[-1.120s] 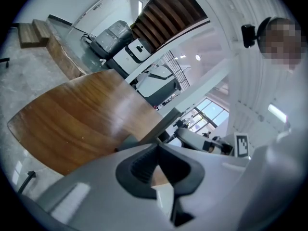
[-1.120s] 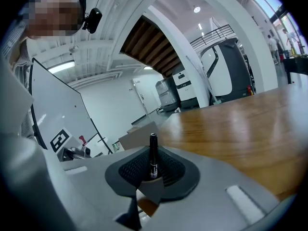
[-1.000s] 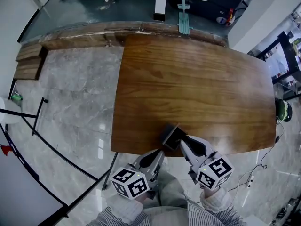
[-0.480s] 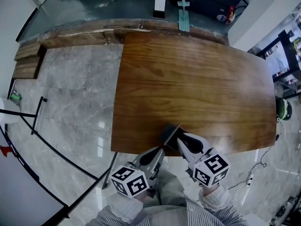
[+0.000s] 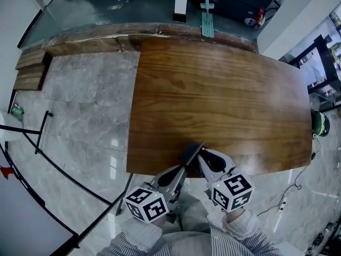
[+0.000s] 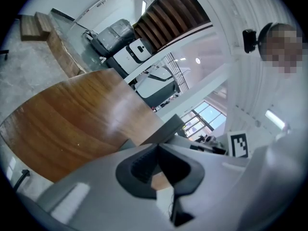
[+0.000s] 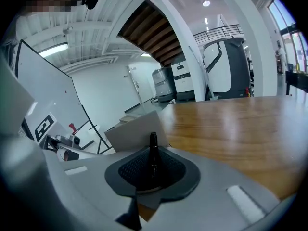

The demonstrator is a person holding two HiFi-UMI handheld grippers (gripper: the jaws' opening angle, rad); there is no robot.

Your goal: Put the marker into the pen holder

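Observation:
A grey box-shaped pen holder (image 5: 191, 152) stands near the front edge of the wooden table (image 5: 224, 95). My right gripper (image 5: 202, 156) is shut on a black marker (image 7: 153, 150), whose tip points up and forward just in front of the holder (image 7: 137, 129). In the head view the right gripper is against the holder's right side. My left gripper (image 5: 183, 169) comes in from the lower left, its jaws closed on the holder's near wall (image 6: 163, 131). The right gripper view shows part of the left gripper (image 7: 43, 124) beside the holder.
The table's front edge (image 5: 160, 172) runs just under both grippers, with shiny marble floor (image 5: 80, 127) to the left. A black metal stand (image 5: 42, 137) is on the floor at left. A low wooden platform edge (image 5: 106, 36) lies beyond the table.
The right gripper has swung a little to the left and tilted, bringing the marker closer over the holder. The left gripper and the holder have stayed put.

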